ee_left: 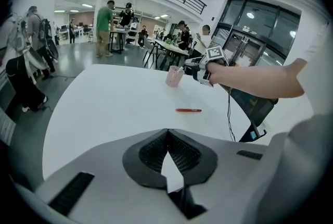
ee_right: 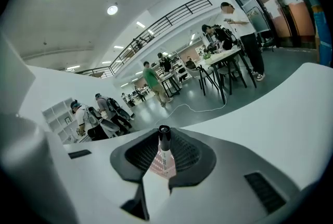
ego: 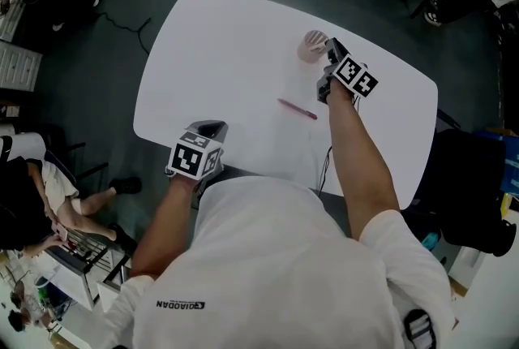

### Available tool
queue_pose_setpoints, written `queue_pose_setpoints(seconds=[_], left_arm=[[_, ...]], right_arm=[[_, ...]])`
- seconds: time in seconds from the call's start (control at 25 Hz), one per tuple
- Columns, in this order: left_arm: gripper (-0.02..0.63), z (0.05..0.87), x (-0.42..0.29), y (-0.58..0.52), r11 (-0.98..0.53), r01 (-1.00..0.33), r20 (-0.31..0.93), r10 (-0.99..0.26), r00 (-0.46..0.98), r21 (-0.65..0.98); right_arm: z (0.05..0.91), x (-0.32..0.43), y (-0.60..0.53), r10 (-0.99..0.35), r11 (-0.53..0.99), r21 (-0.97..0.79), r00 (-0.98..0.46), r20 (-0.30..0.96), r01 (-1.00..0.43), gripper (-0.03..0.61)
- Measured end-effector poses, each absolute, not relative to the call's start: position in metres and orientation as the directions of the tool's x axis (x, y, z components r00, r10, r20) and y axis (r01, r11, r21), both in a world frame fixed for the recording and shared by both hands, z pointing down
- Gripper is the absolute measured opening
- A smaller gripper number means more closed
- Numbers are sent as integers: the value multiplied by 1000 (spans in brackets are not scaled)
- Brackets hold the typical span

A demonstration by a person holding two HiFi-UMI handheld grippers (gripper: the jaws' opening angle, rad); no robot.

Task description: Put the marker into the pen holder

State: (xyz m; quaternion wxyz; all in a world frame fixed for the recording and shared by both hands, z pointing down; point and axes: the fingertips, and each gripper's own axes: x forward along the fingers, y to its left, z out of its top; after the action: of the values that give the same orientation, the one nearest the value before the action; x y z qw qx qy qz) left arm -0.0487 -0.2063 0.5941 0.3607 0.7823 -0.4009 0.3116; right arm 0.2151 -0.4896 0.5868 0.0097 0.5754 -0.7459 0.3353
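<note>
A: Marker (ee_right: 165, 155)?
B: Upright between the right gripper's (ee_right: 164, 137) jaws, which clamp it, black cap on top. The pink pen holder (ego: 310, 45) stands just beside it.
A: Left gripper (ee_left: 167, 134)?
B: Jaws pressed together on nothing, near the table's (ego: 235, 55) near edge. A red pen (ego: 298, 109) lies between both grippers.

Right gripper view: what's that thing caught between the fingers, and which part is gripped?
A marker, pinched by the right gripper around its white barrel, with the black cap end poking out in front.
</note>
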Motion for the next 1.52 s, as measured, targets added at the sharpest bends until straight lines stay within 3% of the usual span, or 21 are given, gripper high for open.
queue_pose_setpoints(seconds=[0.16,0.32,0.6,1.2,1.52], left_arm=[[26,598,-52,-200,-416,-853,784,-393,480,314],[26,597,-52,-203,-438,-842,777,-391,494,315],[26,593,-41,-212,-511,-799,756,-372,539,318],[26,597,-50,-238,-640,-697,739,-290,608,322],[26,605,-58,-244,-683,-652,731,-252,634,331]], right_arm=[[603,210,-484,-807,105,-478,-356,471,-872,92],[604,210,-476,-784,104,-480,-369,499,-871,164],[592,221,-441,-786,104,-461,-357,505,-881,164],[564,196,-362,-794,177,-470,-408,451,-865,69],[606,134,-317,-654,383,-268,-464,597,-884,66]])
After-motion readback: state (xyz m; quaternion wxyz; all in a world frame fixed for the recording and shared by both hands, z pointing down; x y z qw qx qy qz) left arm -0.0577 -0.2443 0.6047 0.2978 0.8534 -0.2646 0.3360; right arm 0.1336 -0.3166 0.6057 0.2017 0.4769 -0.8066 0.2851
